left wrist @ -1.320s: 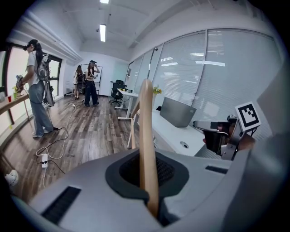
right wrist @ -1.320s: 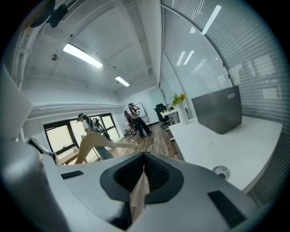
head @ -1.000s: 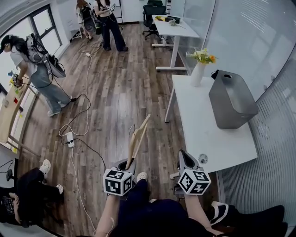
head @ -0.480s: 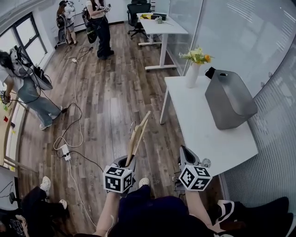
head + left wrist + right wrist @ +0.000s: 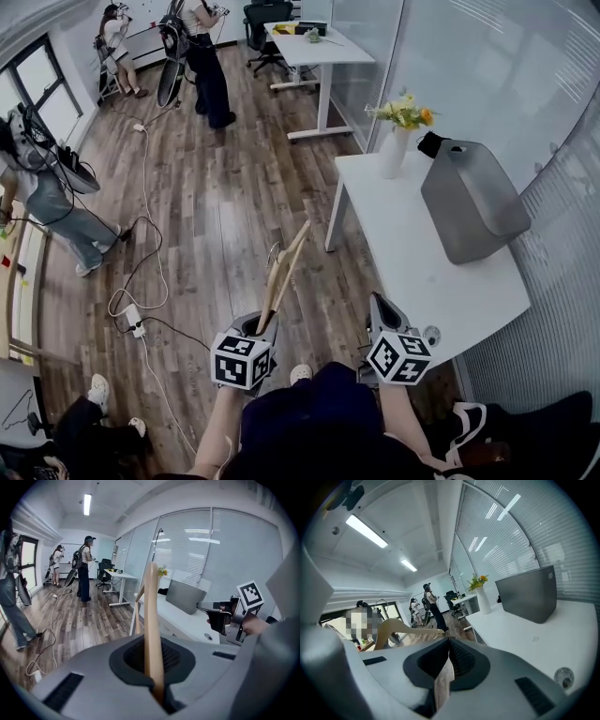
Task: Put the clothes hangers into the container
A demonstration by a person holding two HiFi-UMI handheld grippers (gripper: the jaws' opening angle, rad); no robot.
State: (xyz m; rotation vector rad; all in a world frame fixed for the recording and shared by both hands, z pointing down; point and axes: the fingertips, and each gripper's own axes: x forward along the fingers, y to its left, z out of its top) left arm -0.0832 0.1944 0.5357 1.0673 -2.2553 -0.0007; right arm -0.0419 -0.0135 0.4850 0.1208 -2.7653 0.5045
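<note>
Nearer the table (image 5: 403,246), hanger (image 5: 282,276) clamped between left gripper (image 5: 262,327) jaws; right gripper (image 5: 380,306) seemingly closed.

A white desk (image 5: 403,244) stands beside the glass wall (image 5: 469,66), a vase of yellow flowers (image 5: 394,150) at its far end. Cables (image 5: 143,187) trail over the wood floor (image 5: 234,187); three people (image 5: 204,56) stand beyond.

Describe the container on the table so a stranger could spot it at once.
Look at the nearer white table, along the glass wall. Beside the white vase of yellow flowers stands the grey container, tall and boxy, by far the biggest thing on that table.
</note>
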